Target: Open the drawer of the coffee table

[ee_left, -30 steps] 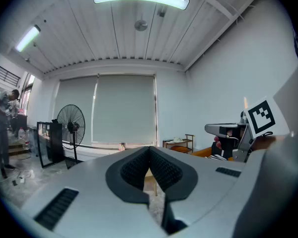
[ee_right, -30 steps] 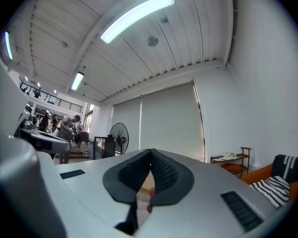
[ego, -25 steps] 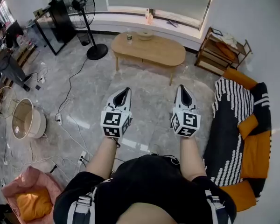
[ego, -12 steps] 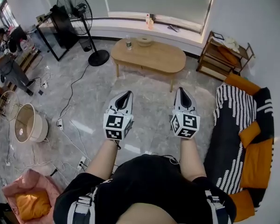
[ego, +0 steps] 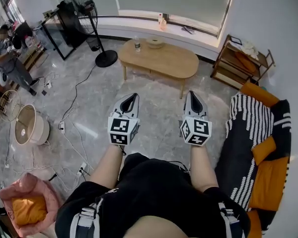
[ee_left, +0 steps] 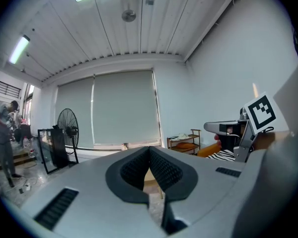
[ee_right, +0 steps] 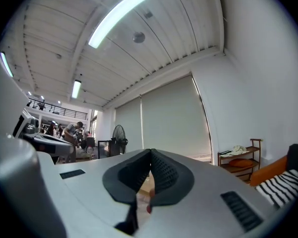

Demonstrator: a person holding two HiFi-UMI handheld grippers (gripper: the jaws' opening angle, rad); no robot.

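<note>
A long oval wooden coffee table (ego: 164, 58) stands ahead on the grey stone floor, under the window. A bottle (ego: 137, 44) and a bowl (ego: 155, 42) rest on its far left part; its drawer cannot be made out. My left gripper (ego: 133, 96) and right gripper (ego: 192, 93) are held side by side at chest height, pointing toward the table and well short of it. Both are shut with nothing between the jaws, tips meeting in the left gripper view (ee_left: 149, 148) and the right gripper view (ee_right: 150, 151). A sliver of the table (ee_left: 150, 178) shows between the left jaws.
A striped and orange sofa (ego: 260, 133) runs along the right. A wooden shelf (ego: 241, 61) stands at the back right. A standing fan (ego: 89, 14), a black stand (ego: 59, 26), floor cables (ego: 72, 138), a round drum (ego: 30, 128) and a person (ego: 10, 58) are on the left.
The person carrying the grippers has walked forward: the table, fan and sofa have drifted in view. Both grippers stayed shut and side by side.
</note>
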